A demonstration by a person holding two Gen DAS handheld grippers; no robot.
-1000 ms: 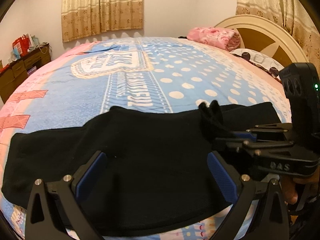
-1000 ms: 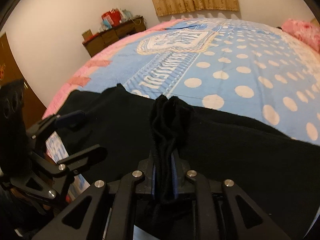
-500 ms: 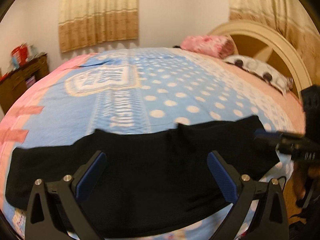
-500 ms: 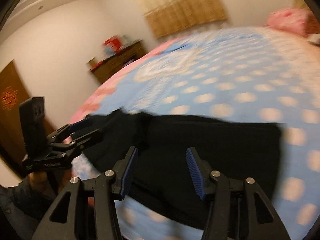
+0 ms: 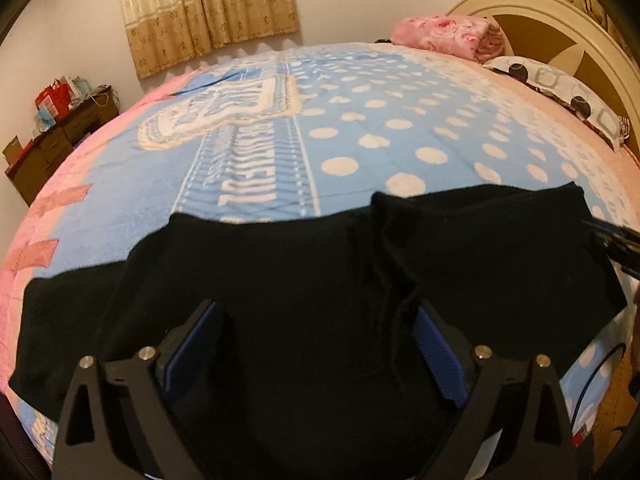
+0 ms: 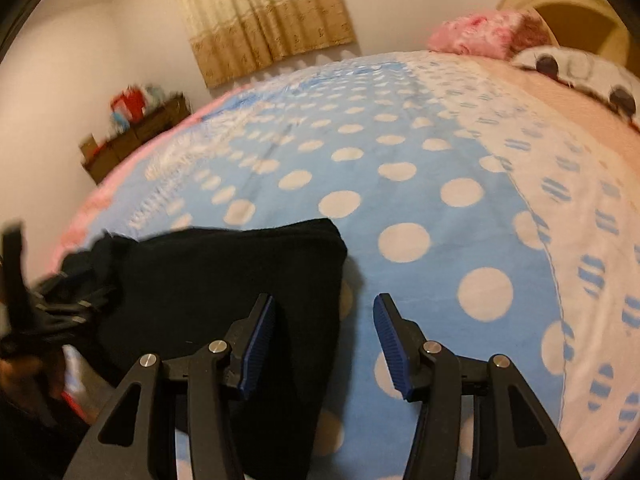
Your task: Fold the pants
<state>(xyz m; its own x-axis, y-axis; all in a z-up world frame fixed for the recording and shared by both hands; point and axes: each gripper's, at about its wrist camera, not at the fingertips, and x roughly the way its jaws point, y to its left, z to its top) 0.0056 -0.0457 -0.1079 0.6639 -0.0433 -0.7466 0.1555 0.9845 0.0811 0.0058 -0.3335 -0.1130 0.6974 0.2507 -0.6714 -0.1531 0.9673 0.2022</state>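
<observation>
Black pants point(image 5: 304, 280) lie flat across the near edge of the bed, with a small ridge of bunched cloth near the middle. My left gripper point(image 5: 316, 344) is open and empty, hovering over the middle of the pants. My right gripper point(image 6: 324, 340) is open and empty over the right end of the pants point(image 6: 224, 280), its left finger above the cloth and its right finger above the blanket. The right gripper's tip shows at the right edge of the left wrist view point(image 5: 616, 240). The left gripper shows blurred at the left edge of the right wrist view point(image 6: 36, 308).
The bed has a blue polka-dot blanket point(image 5: 360, 128) with pink borders. A pink folded blanket point(image 5: 444, 36) and a spotted pillow point(image 5: 560, 88) lie by the cream headboard point(image 5: 560, 20). A dark dresser point(image 5: 52, 144) stands at the left wall.
My right gripper let go of the bunched cloth, opened, and swung right to the end of the pants. The pinched cloth dropped back onto the pants. The left gripper stayed open.
</observation>
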